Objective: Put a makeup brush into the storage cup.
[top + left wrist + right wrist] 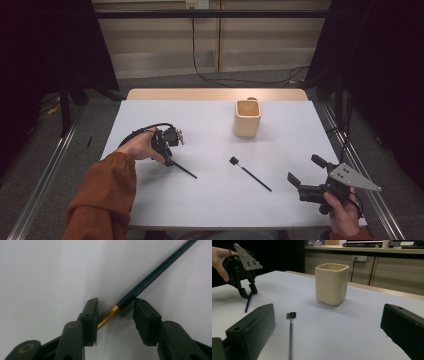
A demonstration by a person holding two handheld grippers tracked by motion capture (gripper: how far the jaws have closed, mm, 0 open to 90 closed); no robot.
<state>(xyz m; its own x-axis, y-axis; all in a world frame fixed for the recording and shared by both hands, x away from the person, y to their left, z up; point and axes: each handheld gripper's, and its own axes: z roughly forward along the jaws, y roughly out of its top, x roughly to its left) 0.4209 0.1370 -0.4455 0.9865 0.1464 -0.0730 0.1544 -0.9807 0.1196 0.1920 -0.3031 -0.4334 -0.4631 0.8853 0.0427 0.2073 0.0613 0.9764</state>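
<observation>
At left of centre in the high view, the left gripper points down over a dark brush lying on the white table; its jaws stand partly apart astride the gold ferrule, one touching it, the other clear. At lower right, the right gripper hangs wide open, holding nothing. A second brush lies mid-table, a cream cup beyond.

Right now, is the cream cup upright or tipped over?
Upright: the cream cup stands on its base on the table, its open mouth facing up.
</observation>
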